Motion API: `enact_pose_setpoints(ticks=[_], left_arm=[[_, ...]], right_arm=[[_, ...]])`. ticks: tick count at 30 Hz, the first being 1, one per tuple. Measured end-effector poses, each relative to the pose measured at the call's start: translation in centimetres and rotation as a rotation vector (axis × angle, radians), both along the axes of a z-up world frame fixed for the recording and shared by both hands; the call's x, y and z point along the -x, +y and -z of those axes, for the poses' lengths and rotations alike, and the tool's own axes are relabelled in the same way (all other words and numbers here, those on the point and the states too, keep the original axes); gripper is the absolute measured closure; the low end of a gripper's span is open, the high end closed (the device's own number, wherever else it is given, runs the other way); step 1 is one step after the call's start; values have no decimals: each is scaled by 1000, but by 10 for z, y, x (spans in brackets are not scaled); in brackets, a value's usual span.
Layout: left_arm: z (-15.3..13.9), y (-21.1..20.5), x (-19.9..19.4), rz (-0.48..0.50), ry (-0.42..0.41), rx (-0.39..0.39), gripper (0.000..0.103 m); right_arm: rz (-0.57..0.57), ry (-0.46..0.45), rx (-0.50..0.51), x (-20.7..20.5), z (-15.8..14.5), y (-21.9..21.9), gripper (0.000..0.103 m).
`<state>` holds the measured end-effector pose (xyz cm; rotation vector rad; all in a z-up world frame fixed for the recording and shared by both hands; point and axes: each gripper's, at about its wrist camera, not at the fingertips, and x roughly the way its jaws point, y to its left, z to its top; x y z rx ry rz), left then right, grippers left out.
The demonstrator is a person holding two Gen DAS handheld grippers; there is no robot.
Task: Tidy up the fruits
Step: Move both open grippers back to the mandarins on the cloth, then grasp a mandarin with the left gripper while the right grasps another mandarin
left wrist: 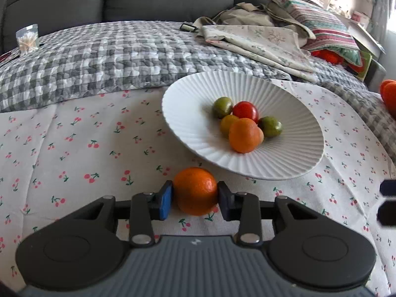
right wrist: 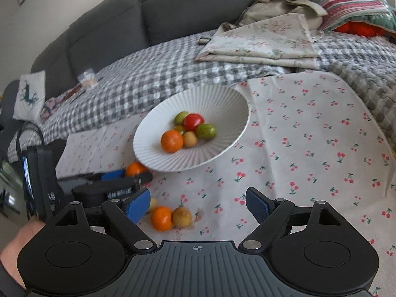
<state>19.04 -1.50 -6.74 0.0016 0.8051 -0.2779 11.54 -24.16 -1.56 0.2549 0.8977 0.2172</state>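
My left gripper is shut on an orange mandarin just in front of the white ribbed plate; it also shows in the right wrist view. The plate holds a mandarin, a red tomato and several green and yellowish fruits. My right gripper is open and empty above the cherry-print cloth. A mandarin and a brown kiwi lie on the cloth between its fingers, nearer the left finger.
The cherry-print cloth covers a grey checked quilt on a grey sofa. Folded floral fabric and a striped pillow lie at the back right. A clear packet sits back left.
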Motion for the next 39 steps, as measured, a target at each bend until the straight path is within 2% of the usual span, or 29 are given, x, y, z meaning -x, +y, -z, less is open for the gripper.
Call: enact_pose_setpoints(ticks=[3,14,20,26,35,38,39], left_arm=[[1,-1,3,7,-14,-7,67],[-9,8,9,-41,23,21,68],[-25,13,19,-58,44,13,68],[-47,27,34,-76,63,56,68],[-58,28,41,-63,58,79,68],[-57,27,41,-60,62,74,68],[-56,27,40,-61,64,75,68]], right_arm=[[-25,11,14,-1,5,5,17],[-55,16,26,-3,10,6,18],[-144,-21,56,-3,11,13,19],[-259,-79,118,3,9,29,20],[-405,-162,227,6,19,55,33],[-474,-169,253,7,24,67,44],[-494,-172,262,7,26,71,50]])
